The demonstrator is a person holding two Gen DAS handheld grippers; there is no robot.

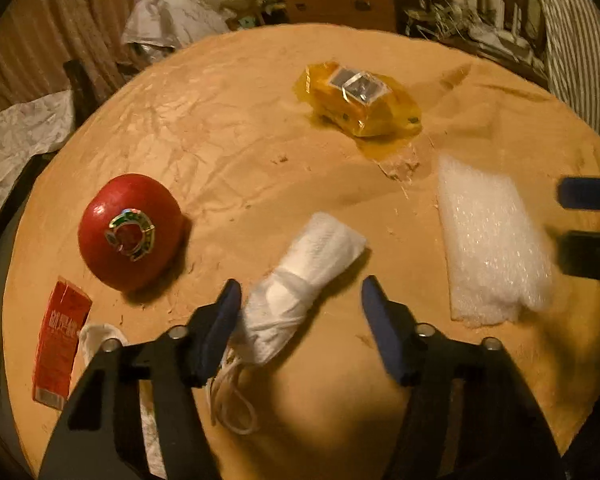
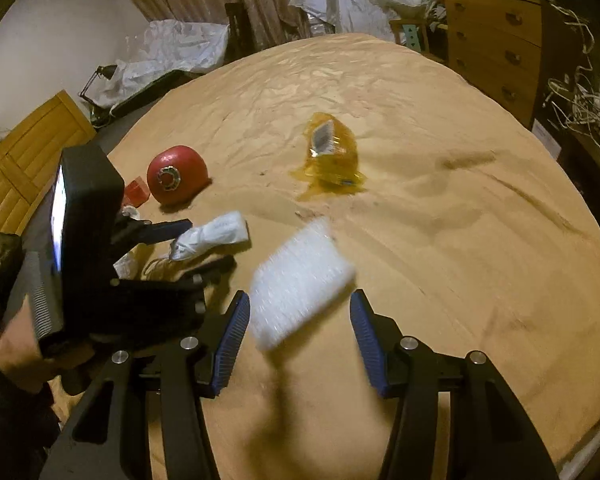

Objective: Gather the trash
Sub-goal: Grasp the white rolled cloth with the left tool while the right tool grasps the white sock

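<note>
R gripper point(image 2: 298, 316) jaws open round bubble wrap point(image 2: 298, 280) on table point(image 2: 460, 240), not touching.

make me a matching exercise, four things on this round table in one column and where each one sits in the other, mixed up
Things:
1. red round ornament
2. yellow wrapper
3. rolled white tissue
4. bubble wrap sheet

Places:
A. between the left gripper's fingers
B. far side of the table, alone
C. between the right gripper's fingers
D. beside the red carton

Pairs: 1-D, 2-B, 3-A, 4-C
</note>
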